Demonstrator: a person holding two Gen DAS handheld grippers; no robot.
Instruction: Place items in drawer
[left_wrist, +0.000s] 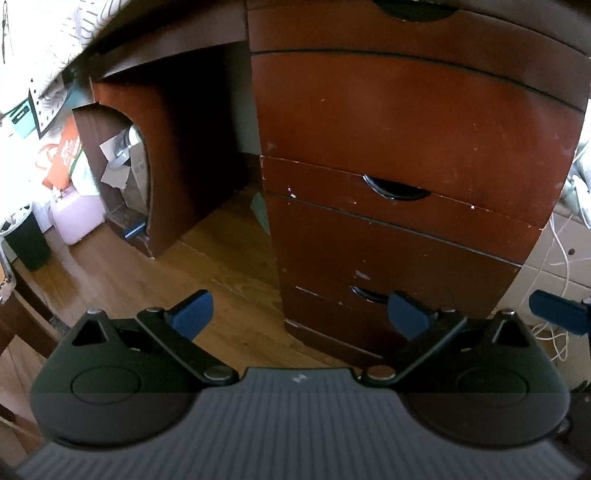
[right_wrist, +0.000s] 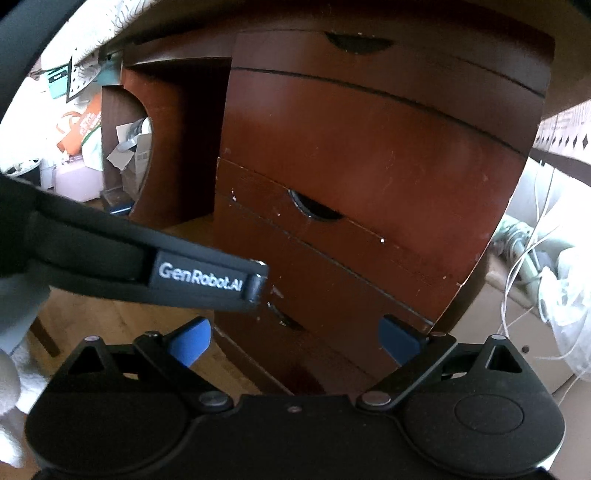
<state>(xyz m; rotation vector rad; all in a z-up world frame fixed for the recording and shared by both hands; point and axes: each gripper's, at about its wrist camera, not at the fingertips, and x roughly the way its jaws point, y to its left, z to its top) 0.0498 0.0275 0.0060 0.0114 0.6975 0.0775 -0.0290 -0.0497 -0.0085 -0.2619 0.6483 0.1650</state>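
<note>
A reddish-brown wooden drawer unit (left_wrist: 406, 122) fills both views, and all its drawers look shut. Dark recessed handles show on the middle drawer (left_wrist: 397, 190) and on a lower drawer (left_wrist: 369, 293). My left gripper (left_wrist: 300, 315) is open and holds nothing, low in front of the unit's bottom left corner. My right gripper (right_wrist: 295, 341) is also open and holds nothing, facing the lower drawers (right_wrist: 286, 319) of the drawer unit (right_wrist: 369, 147). The left gripper's black body (right_wrist: 207, 277) crosses the right wrist view from the left. One blue finger of the right gripper (left_wrist: 557, 312) shows at the left wrist view's right edge. No loose items are visible.
A wooden floor (left_wrist: 184, 266) runs into the desk's kneehole left of the unit. Clutter stands at far left: a black bin (left_wrist: 26, 240), a pale plastic container (left_wrist: 77, 218) and an orange bag (left_wrist: 62, 155). White cables (left_wrist: 561, 236) hang to the right. A white-gloved hand (right_wrist: 14, 332) is at the left edge.
</note>
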